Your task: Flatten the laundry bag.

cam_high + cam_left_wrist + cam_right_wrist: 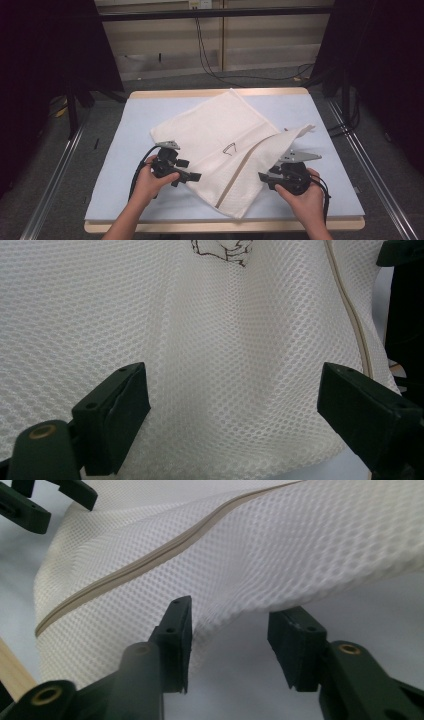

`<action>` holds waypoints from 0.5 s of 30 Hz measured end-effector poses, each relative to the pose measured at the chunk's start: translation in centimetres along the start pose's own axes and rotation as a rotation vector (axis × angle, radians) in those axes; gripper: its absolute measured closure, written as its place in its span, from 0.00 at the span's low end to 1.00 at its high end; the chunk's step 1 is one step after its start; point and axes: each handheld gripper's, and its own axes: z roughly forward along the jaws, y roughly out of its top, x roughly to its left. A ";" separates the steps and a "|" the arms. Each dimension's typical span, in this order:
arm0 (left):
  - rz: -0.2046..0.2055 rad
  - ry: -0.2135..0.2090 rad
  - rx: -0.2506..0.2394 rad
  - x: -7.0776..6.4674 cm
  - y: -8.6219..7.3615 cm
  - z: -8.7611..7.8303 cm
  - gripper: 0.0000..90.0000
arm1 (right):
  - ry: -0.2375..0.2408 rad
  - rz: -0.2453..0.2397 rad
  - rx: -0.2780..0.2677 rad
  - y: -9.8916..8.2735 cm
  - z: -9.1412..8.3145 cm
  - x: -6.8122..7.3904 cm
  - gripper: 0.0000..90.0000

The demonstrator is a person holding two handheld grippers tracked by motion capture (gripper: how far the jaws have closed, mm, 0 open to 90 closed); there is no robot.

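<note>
While both hands sit at the near edge of the table, the right gripper stands half open, its jaws parted with nothing pinched; the edge of the white mesh bag hangs just beside the left jaw. The left gripper is spread wide over the mesh, gripping nothing. The bag lies across the middle of the table, one flap folded over along the beige zipper. Farther off, cables trail over the floor.
</note>
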 end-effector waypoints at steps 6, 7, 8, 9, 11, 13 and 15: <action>0.015 -0.004 0.003 -0.2 0.2 0.3 0.16 | -0.028 0.015 -0.008 -0.1 -0.9 -1.2 0.46; 0.015 -0.004 0.003 -0.2 0.2 0.3 0.16 | -0.039 0.017 -0.009 -0.3 -1.1 -1.6 0.43; 0.018 0.000 0.005 -0.2 0.2 0.3 0.16 | -0.039 0.017 -0.009 -0.3 -1.1 -1.6 0.43; 0.022 0.003 0.009 -0.3 0.2 0.3 0.16 | -0.058 0.026 -0.007 -0.5 -1.4 -2.4 0.39; 0.024 0.011 0.009 -0.3 0.3 0.3 0.16 | -0.072 0.028 -0.007 -0.8 -1.7 -3.1 0.37; 0.024 0.016 0.008 -0.4 0.3 0.3 0.16 | -0.078 0.043 -0.013 -1.1 -2.0 -4.0 0.33; 0.027 0.030 0.009 -0.4 0.3 0.2 0.16 | -0.083 0.048 -0.011 -1.2 -2.1 -4.3 0.31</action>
